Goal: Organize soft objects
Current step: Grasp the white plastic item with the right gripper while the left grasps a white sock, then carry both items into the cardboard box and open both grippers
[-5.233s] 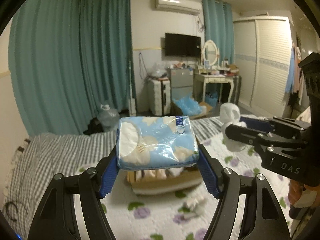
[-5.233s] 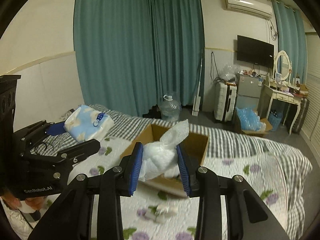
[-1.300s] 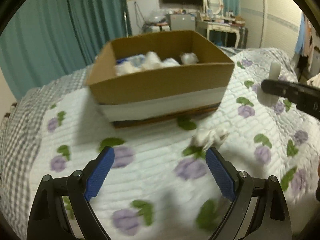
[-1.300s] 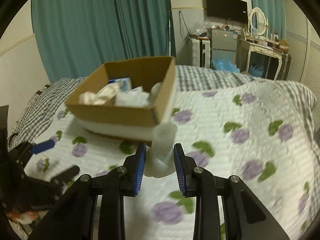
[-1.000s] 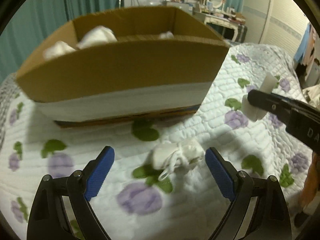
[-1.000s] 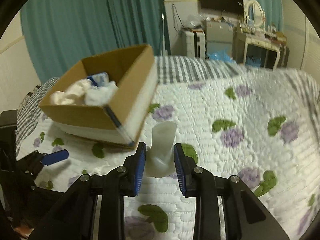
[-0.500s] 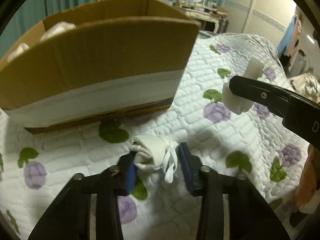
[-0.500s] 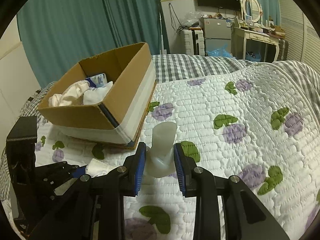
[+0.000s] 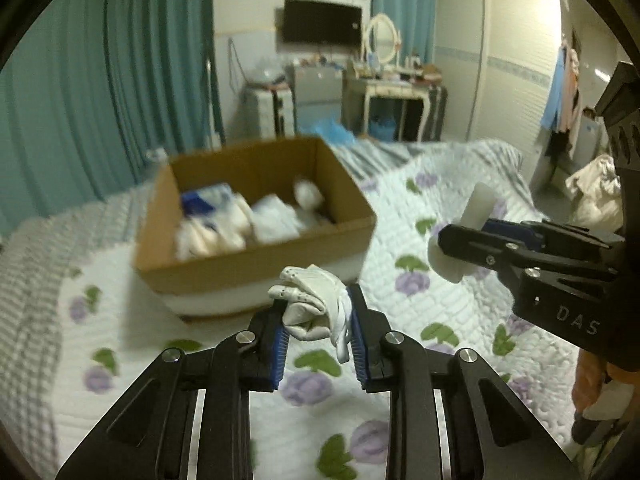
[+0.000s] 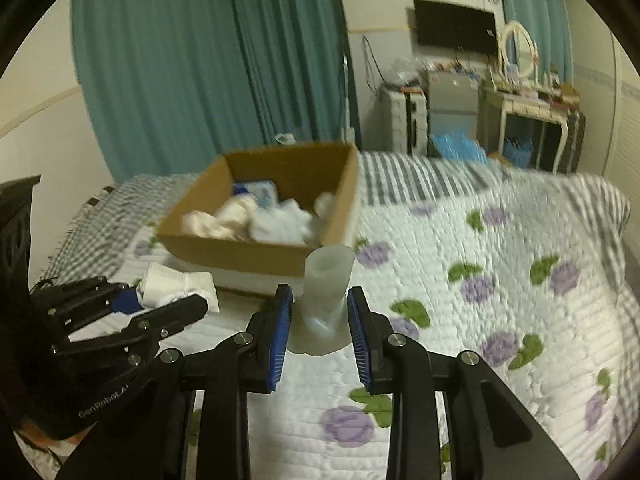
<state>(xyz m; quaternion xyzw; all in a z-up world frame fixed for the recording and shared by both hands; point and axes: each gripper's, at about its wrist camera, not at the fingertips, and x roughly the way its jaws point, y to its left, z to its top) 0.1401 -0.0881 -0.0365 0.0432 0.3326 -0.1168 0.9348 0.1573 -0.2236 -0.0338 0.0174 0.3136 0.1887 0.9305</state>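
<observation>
Two grippers loaded: left gripper (image 9: 316,320) pinches glove (image 9: 312,308).

Teal curtains (image 10: 208,64), wall TV (image 9: 322,27), white dressing table (image 9: 394,94), wardrobe (image 9: 504,64), suitcase (image 10: 404,118).

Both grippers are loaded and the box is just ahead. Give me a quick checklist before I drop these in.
1. Left gripper grip on the white glove: ok, pinched between both fingers and lifted off the quilt.
2. Glove hanging clear: not ok, some of it dangles below the fingers and could catch the box rim.
3. Right gripper grip on the pale soft cup-shaped piece: ok, held upright between the fingers.
4. Cardboard box open and reachable: ok, top open, sitting on the quilt just ahead.
5. Room inside the box: cannot tell, soft white things already cover the visible bottom and the picture is blurred.
6. Grippers apart from each other: ok, a gap shows in both views.
</observation>
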